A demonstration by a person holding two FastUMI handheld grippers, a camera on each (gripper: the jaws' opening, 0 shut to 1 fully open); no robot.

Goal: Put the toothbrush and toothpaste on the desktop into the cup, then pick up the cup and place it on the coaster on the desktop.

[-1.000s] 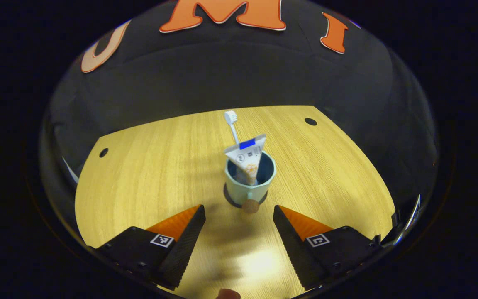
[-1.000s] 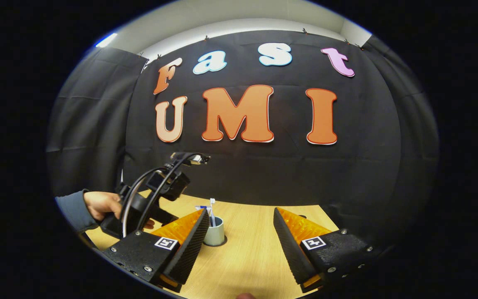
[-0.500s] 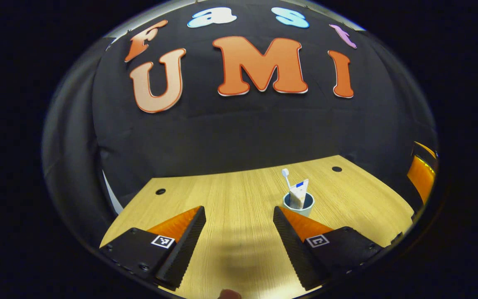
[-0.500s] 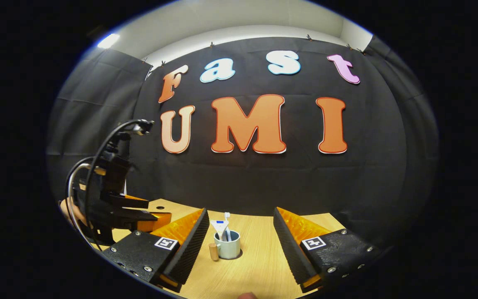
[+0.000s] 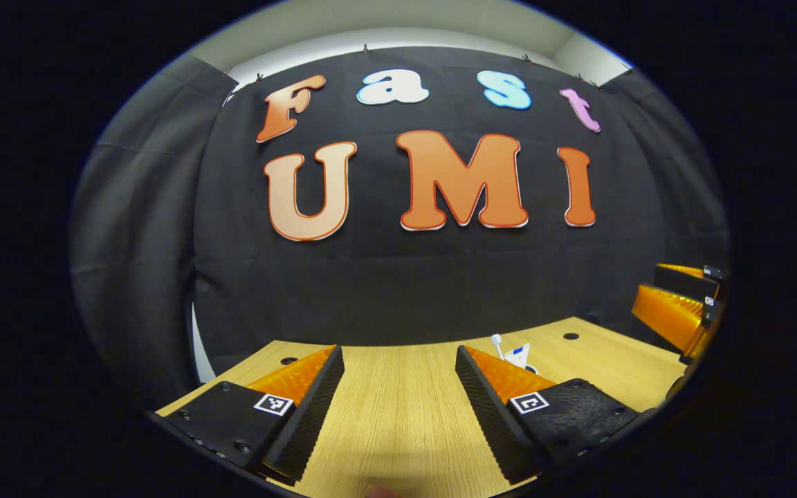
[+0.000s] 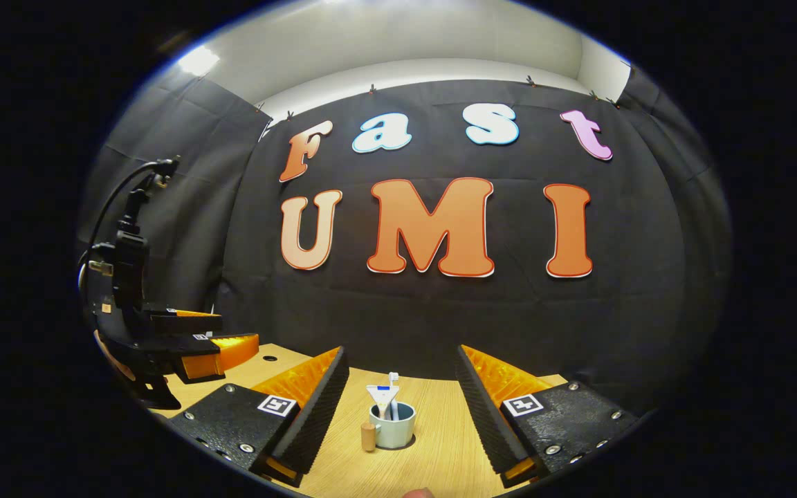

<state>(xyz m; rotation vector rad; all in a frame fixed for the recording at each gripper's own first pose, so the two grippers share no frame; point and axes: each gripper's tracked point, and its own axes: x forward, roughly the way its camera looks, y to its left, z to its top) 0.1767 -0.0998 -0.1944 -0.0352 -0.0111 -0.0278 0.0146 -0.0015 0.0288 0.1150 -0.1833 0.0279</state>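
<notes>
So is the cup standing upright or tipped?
Upright. In the right gripper view the cup stands on the desktop, rim level, with the toothpaste and toothbrush sticking up out of it.

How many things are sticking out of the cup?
2. The toothbrush stands at the back of the cup, bristles up, and the toothpaste tube stands just in front of it, flat end up. Anything lying lower inside the cup would be hidden.

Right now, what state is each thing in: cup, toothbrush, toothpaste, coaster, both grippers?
cup: upright on the coaster, not held
toothbrush: standing in the cup, head up
toothpaste: standing in the cup
coaster: under the cup
left gripper: open, holding nothing
right gripper: open, holding nothing
</notes>
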